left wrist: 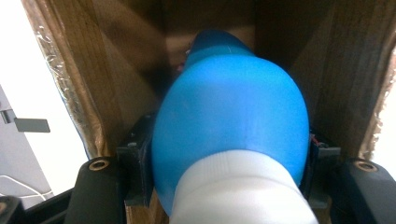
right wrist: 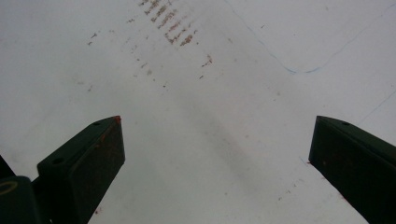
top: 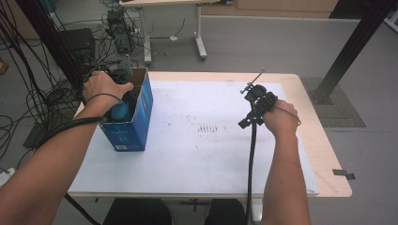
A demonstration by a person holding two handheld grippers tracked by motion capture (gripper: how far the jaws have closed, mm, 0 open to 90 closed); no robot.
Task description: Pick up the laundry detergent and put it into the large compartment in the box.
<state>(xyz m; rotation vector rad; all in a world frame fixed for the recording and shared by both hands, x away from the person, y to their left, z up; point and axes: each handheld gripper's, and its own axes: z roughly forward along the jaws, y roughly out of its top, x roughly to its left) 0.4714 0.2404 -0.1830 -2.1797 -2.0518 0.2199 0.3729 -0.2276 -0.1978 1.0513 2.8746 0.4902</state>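
Note:
A blue cardboard box (top: 127,126) stands open-topped at the left of the white mat (top: 202,154). My left gripper (top: 125,100) reaches down into it, under the person's left hand. In the left gripper view a rounded blue bottle (left wrist: 229,107) with a white end (left wrist: 238,191) sits between the jaws of the left gripper (left wrist: 229,156), which press on both its sides among the brown inner walls (left wrist: 116,88). From above, part of the blue bottle (top: 120,111) shows at the box opening. My right gripper (top: 249,108) hangs over the mat at the right, and the right gripper (right wrist: 215,154) is open with nothing between its jaws.
Rust-coloured stains (top: 210,128) mark the mat's middle. The wooden table (top: 324,140) shows bare along its right edge. Beyond the far edge are a second table's legs (top: 201,44), tangled cables (top: 42,89) at the left and a black post (top: 347,51) at the right.

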